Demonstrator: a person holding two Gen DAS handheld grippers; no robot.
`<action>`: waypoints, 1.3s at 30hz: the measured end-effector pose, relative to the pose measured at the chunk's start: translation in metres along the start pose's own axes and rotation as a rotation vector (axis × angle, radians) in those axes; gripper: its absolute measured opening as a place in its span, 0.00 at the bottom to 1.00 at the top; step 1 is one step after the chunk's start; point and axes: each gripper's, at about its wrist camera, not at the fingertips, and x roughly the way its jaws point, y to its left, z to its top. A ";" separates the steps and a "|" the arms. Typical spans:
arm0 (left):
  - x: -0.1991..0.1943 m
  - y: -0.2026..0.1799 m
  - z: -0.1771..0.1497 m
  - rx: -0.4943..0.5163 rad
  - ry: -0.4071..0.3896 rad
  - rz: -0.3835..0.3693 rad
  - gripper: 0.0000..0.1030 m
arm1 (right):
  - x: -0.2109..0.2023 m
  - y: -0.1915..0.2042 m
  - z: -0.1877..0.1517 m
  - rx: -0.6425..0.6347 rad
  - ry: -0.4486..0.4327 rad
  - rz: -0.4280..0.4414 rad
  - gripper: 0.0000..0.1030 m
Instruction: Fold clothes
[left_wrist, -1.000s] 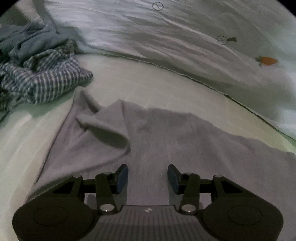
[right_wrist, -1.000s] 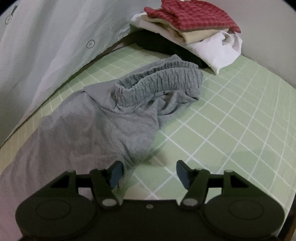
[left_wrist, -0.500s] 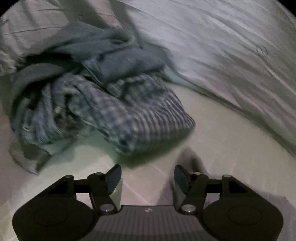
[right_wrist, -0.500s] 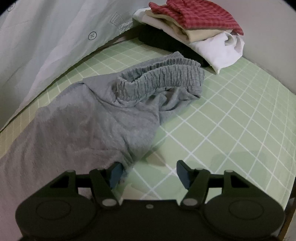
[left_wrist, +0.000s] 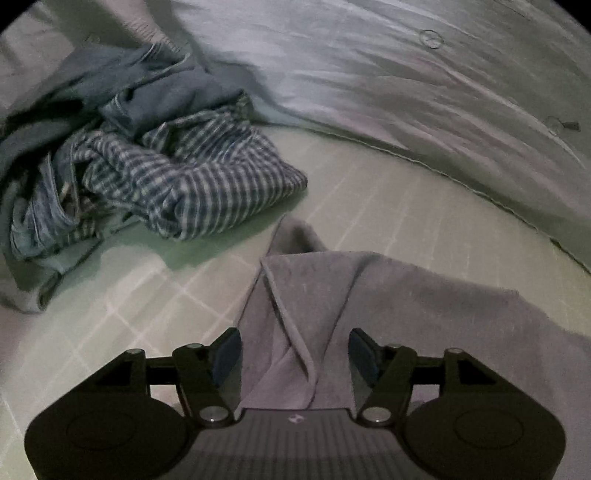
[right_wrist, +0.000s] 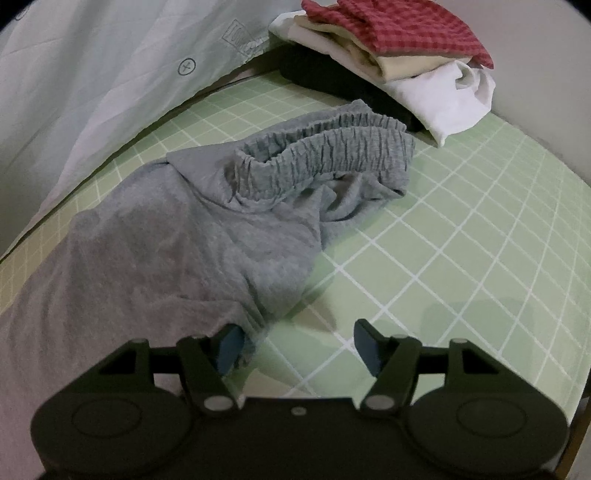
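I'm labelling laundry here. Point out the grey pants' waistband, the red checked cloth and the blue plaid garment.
grey pants (right_wrist: 325, 155), right wrist view, on the gathered elastic waistband.
red checked cloth (right_wrist: 402, 26), right wrist view, top of the folded stack.
blue plaid garment (left_wrist: 207, 177), left wrist view, on its crumpled front fold.

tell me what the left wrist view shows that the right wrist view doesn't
Only the left wrist view shows the crumpled pile of blue checked clothes and the hem end of the grey trousers, which lies between the open pads of the left tool.

Only the right wrist view shows the trousers' elastic waistband, the folded stack topped by a red checked garment, and the right tool, open at the cloth's edge over bare sheet.

Both show the grey trousers, the green grid sheet and the pale quilt.
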 end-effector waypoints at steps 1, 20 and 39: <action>0.002 0.003 0.002 -0.026 -0.001 -0.014 0.57 | -0.001 0.000 0.000 -0.001 -0.002 -0.002 0.65; -0.011 0.032 0.044 -0.102 -0.054 0.062 0.50 | -0.006 0.003 -0.005 0.003 0.005 0.031 0.65; -0.086 -0.149 -0.094 0.232 0.180 -0.269 0.71 | -0.015 -0.067 0.019 0.183 -0.089 0.200 0.70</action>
